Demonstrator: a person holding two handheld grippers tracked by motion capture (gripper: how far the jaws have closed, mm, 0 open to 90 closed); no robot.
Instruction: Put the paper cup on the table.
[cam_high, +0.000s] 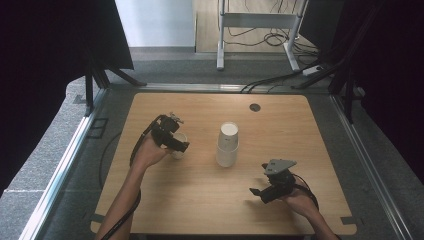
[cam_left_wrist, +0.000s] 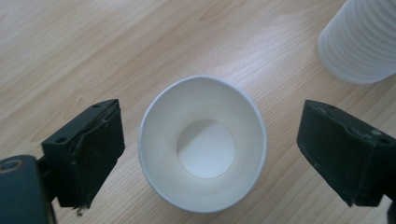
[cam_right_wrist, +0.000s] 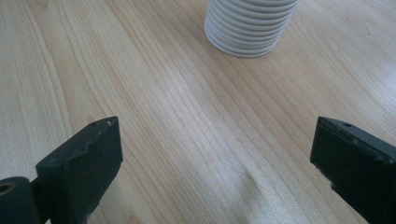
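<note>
A single white paper cup (cam_left_wrist: 203, 144) stands upright, mouth up, on the pale wooden counter (cam_high: 200, 200). Taking the tall stack of white ribbed paper cups (cam_high: 228, 145), set upside down near the middle of the counter, as the landmark, the single cup (cam_high: 178, 145) stands a little to the left of it, apart from it.

The left gripper (cam_high: 175, 140) hangs right over the single cup, well to the left of the stack. In the left gripper view its two black fingers (cam_left_wrist: 88, 154) are spread to either side of the cup's rim, with a strip of bare wood showing between each pad and the cup wall, so nothing is pinched. The stack's ribbed rims (cam_left_wrist: 362, 39) show at the upper right corner of that view.

The right gripper (cam_high: 260, 192), with its grey three-cornered plate, is held to the right of the stack and nearer the person, low over the counter, perhaps resting on it. Its black fingers (cam_right_wrist: 81, 168) are spread wide with bare wood between them, and the stack (cam_right_wrist: 250, 25) stands further ahead.
</note>
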